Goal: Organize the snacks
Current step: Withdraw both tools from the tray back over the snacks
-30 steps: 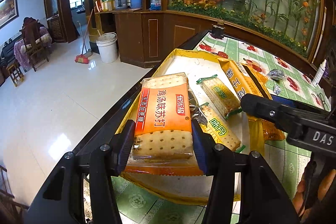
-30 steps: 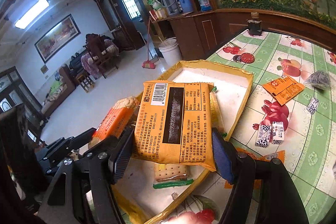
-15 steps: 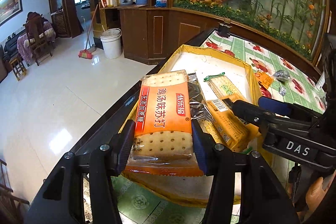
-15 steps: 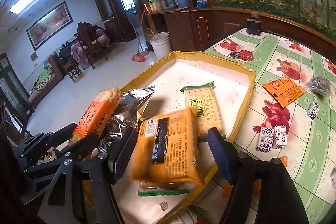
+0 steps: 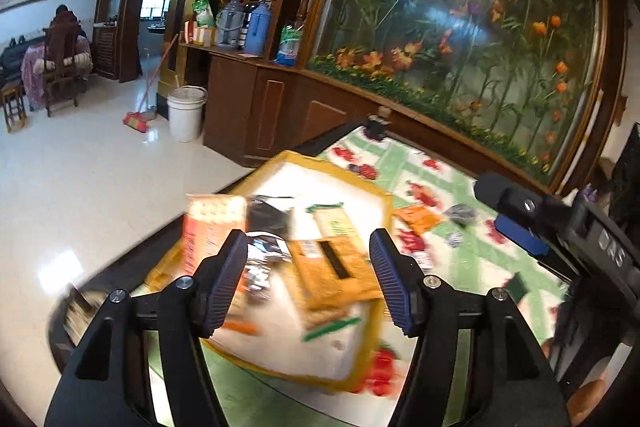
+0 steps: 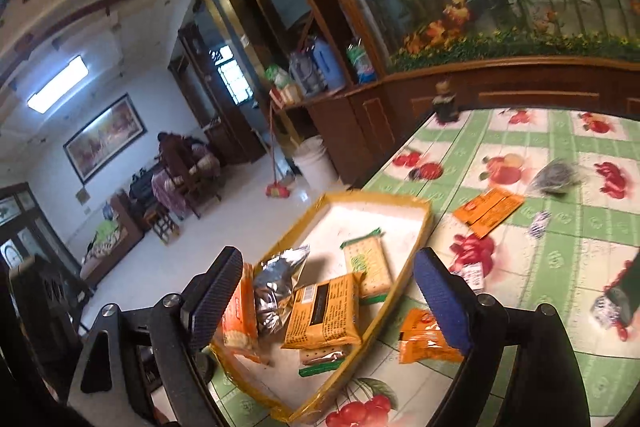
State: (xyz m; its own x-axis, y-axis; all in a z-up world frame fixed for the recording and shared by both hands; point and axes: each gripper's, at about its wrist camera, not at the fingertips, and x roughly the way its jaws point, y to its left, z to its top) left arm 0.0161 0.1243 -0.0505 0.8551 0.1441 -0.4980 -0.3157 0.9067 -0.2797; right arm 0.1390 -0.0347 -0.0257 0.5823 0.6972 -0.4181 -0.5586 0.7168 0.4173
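Observation:
A yellow-rimmed white tray lies at the table's left edge; it also shows in the left wrist view. In it lie an orange cracker pack, a silver foil bag, an orange-yellow snack pack and a green cracker pack. My left gripper is open and empty above the tray, with the cracker pack and the orange-yellow pack below it. My right gripper is open and empty above the tray; it also shows at the right of the left wrist view.
On the green fruit-pattern tablecloth lie orange sachets, an orange snack bag, a dark wrapped item and small sweets. A small dark jar stands at the far edge. The floor drops off left of the table.
Both grippers opened and let go. The orange cracker pack and the orange-yellow pack now lie in the tray. Both grippers have risen and pulled back.

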